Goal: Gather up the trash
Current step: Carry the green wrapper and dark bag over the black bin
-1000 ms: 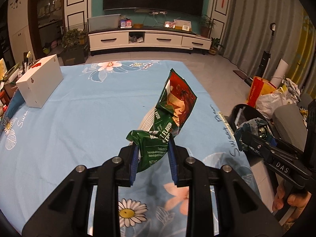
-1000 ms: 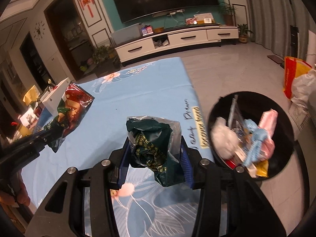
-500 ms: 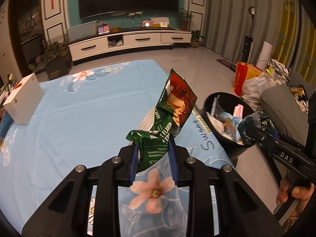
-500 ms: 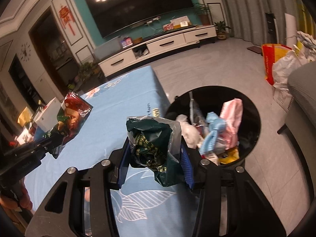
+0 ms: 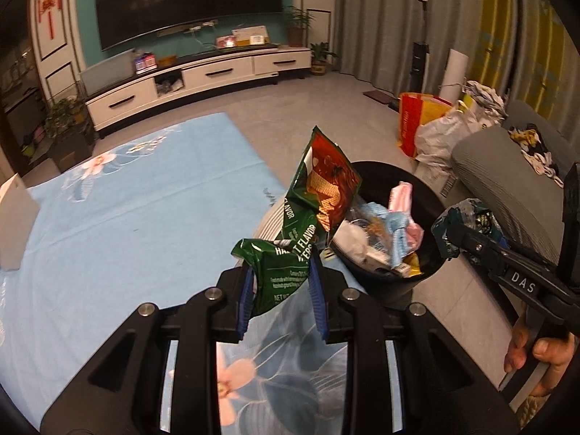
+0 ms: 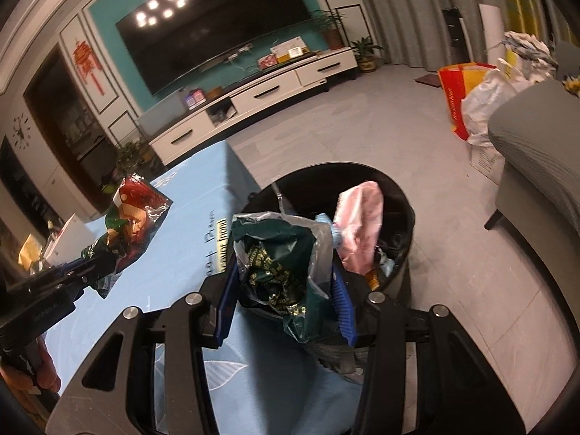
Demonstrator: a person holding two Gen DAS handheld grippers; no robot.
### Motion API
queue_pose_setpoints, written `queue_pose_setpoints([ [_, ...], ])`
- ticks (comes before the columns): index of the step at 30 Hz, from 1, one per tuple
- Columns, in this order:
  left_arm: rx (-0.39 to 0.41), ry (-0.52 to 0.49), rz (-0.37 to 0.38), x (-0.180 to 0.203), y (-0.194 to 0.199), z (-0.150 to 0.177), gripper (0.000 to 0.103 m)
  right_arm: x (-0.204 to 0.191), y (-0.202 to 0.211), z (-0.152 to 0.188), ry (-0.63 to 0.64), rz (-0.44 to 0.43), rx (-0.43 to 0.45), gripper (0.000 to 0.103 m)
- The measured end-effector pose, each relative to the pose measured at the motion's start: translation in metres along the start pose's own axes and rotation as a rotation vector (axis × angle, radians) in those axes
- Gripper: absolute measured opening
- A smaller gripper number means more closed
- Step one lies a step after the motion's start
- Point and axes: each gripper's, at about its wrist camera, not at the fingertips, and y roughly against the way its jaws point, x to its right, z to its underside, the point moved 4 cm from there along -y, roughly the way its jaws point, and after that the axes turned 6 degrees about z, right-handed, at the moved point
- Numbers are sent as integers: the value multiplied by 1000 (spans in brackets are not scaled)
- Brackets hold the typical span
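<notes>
The white box point(image 5: 12, 224) on the desk's far left is cut by the frame edge; the dark wrapper point(image 6: 282, 272) hides the bin's point(image 6: 406, 203) near rim

Left claw point(image 5: 279, 290) black with blue pads, silver screws, right claw point(image 6: 284, 301) alike, "DAS" label, bare-skinned hand point(image 5: 536, 359)

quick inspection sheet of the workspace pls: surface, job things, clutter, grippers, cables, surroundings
surface: table in blue floral cloth.
job's things: green and red snack wrapper; crumpled dark green wrapper; black trash bin beside the table, part filled.
clutter: white box at the table's far left.
grippers: left gripper shut on the green and red snack wrapper; right gripper shut on the crumpled dark green wrapper, near the bin.
cables: nothing seen.
surroundings: TV, white cabinet, grey sofa, bags on floor.
</notes>
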Motion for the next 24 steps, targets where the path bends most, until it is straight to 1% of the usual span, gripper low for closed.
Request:
queue_pose_setpoints([
  [6, -24, -33, 81, 29, -29, -14, 29, 13, -9, 0, -26, 10, -7, 47],
  [10, -46, -54, 120, 48, -51, -20, 30, 18, -19, -3, -40, 15, -15, 47],
  [13, -69, -61, 134, 58, -68, -23, 30, 23, -29, -4, -44, 19, -24, 48],
  [18, -101, -87, 125, 67, -91, -22, 30, 25, -40, -8, -33, 32, -28, 48],
  [24, -119, -105, 111, 72, -109, -24, 31, 25, -55, -10, -18, 39, -44, 48],
])
